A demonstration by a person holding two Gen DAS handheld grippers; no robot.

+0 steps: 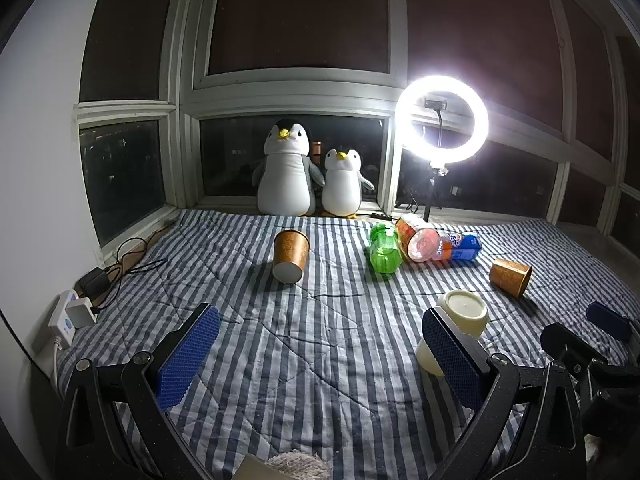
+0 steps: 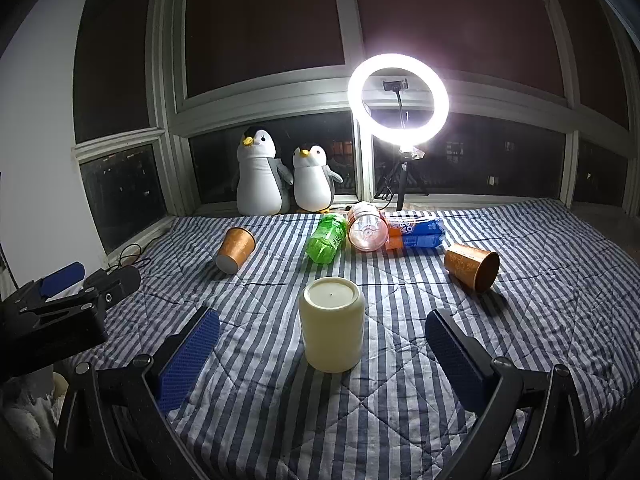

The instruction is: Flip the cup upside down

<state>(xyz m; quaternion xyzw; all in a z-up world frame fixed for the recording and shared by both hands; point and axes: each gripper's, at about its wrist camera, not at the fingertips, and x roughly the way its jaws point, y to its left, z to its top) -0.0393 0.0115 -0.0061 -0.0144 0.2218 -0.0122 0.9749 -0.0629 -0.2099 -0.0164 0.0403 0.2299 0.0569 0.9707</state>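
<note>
A cream cup [image 2: 331, 323] stands upside down on the striped blanket [image 2: 280, 420], its flat base facing up. It sits just ahead of my right gripper [image 2: 322, 334], which is open and empty, fingers apart on either side and short of it. In the left wrist view the same cup [image 1: 460, 320] is partly hidden behind my right finger pad [image 1: 452, 356]. My left gripper [image 1: 320, 336] is open and empty over bare blanket [image 1: 304, 360]. Two orange paper cups lie on their sides, one at the left [image 2: 235, 249] and one at the right [image 2: 474, 266].
A green bottle [image 2: 327, 237], a pink-capped jar [image 2: 366, 231] and a blue-orange bottle [image 2: 416, 232] lie at the back. Two plush penguins [image 2: 280, 176] and a lit ring light [image 2: 398, 98] stand at the window. A power strip and cables [image 1: 80, 304] lie at the left edge.
</note>
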